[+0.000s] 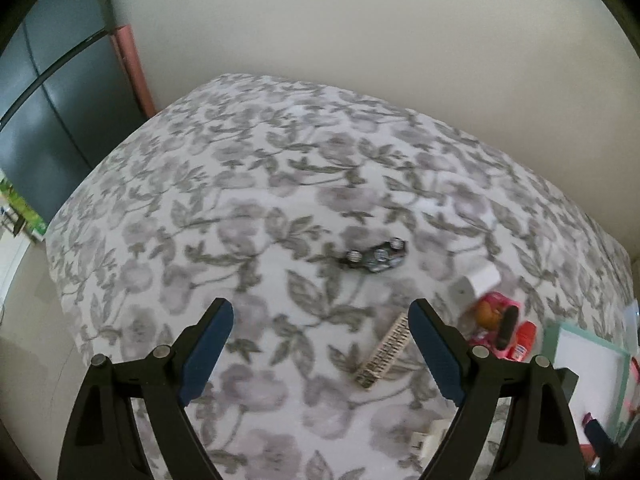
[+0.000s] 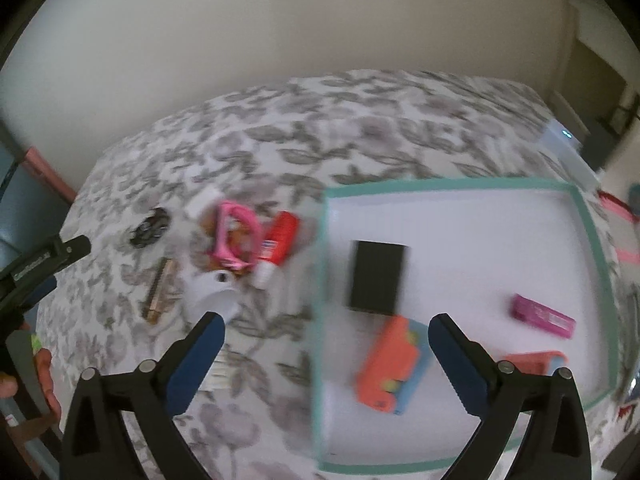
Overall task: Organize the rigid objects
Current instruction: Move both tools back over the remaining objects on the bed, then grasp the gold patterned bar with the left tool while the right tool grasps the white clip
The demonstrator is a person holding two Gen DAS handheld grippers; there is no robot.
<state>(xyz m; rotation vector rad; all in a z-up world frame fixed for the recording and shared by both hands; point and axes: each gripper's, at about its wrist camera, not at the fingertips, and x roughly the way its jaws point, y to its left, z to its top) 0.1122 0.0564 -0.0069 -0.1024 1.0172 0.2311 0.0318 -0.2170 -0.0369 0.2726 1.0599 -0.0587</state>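
Right now my right gripper (image 2: 326, 330) hangs spread wide with nothing between its pads, above the near-left edge of the teal-rimmed tray (image 2: 584, 216). Just ahead of it in the tray lies a black box (image 2: 378, 276), an orange-and-blue toy (image 2: 390, 368) sits between its fingers, and a magenta bar (image 2: 544, 314) lies off to its right. My left gripper (image 1: 320, 320) is also wide open and empty, a tan comb (image 1: 386, 354) beside its right finger and a dark ornament (image 1: 376, 257) farther ahead.
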